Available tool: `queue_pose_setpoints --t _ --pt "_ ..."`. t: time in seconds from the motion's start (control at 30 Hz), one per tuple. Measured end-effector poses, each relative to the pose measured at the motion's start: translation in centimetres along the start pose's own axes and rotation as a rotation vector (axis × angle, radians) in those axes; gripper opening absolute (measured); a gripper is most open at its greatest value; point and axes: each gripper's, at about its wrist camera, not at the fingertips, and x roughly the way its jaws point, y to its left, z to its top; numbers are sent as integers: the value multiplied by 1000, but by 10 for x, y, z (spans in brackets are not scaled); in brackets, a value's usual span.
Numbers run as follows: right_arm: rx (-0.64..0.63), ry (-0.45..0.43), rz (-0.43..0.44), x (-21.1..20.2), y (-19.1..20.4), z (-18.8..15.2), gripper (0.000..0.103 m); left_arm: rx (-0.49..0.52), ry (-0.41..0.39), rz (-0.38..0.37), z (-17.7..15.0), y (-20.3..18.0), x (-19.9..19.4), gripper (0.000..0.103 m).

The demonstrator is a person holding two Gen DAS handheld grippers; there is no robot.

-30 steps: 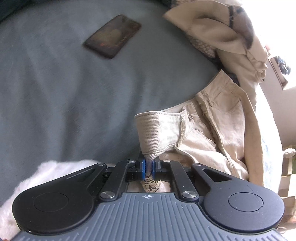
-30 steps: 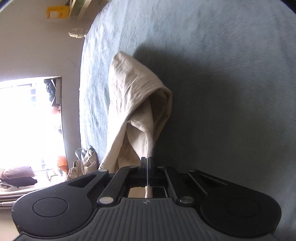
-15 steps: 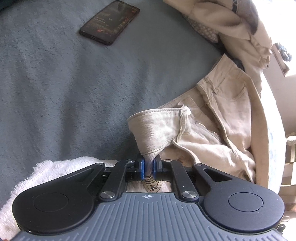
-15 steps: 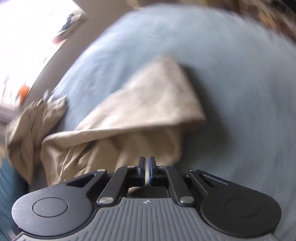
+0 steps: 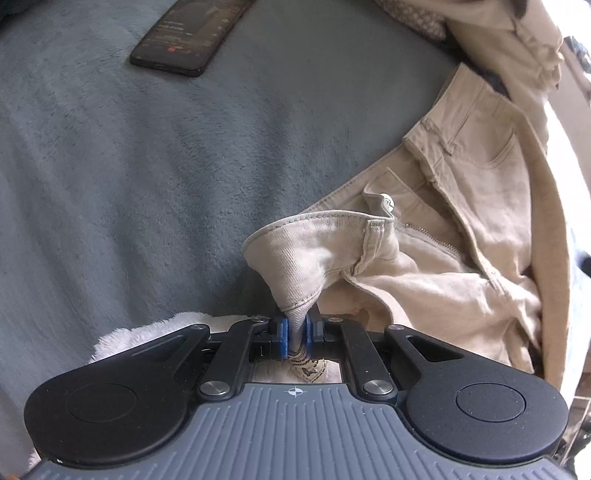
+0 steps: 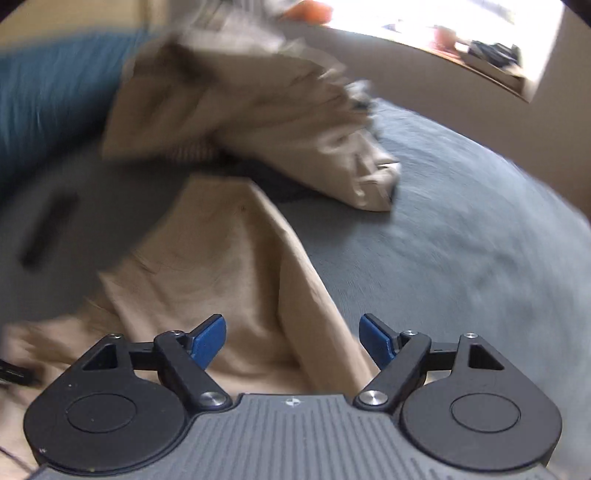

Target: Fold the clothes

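Beige trousers (image 5: 461,236) lie on a grey-blue blanket (image 5: 129,184), waistband and open zip facing up. My left gripper (image 5: 296,328) is shut on a corner of the waistband, which is pulled up into a peak. In the right wrist view, my right gripper (image 6: 293,338) stands open just above the trousers (image 6: 229,266), its blue pads (image 6: 208,338) wide apart with nothing between them. The picture there is blurred by motion.
A dark phone (image 5: 188,37) lies face up on the blanket at the far left. More beige clothes are heaped at the back (image 6: 258,107) and in the top right of the left view (image 5: 491,33). White fleece (image 5: 147,328) shows beside my left gripper.
My right gripper has let go of the trouser cloth and opened, and it has swung round over the trousers. My left gripper keeps its hold and has drawn closer to the blanket.
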Motion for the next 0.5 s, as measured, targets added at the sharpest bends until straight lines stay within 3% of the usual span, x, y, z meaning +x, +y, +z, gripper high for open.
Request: queue_pose_setpoints --t 0.07,0.13,0.17,0.2,0.33,0.5 --pt "-72 78 -63 40 5 12 80 9 20 13 4 -1 4 7" --pt "-83 142 -76 61 -4 15 59 18 42 25 9 -3 9 7" --pt "-50 148 -44 64 -13 17 29 20 53 29 12 -3 11 7" --pt "-14 152 -10 65 -23 20 6 19 64 32 14 -4 14 7" --pt "111 95 19 64 -61 31 5 41 100 52 24 -8 24 7" --pt "357 177 34 134 -114 34 8 80 138 42 32 -9 33 7"
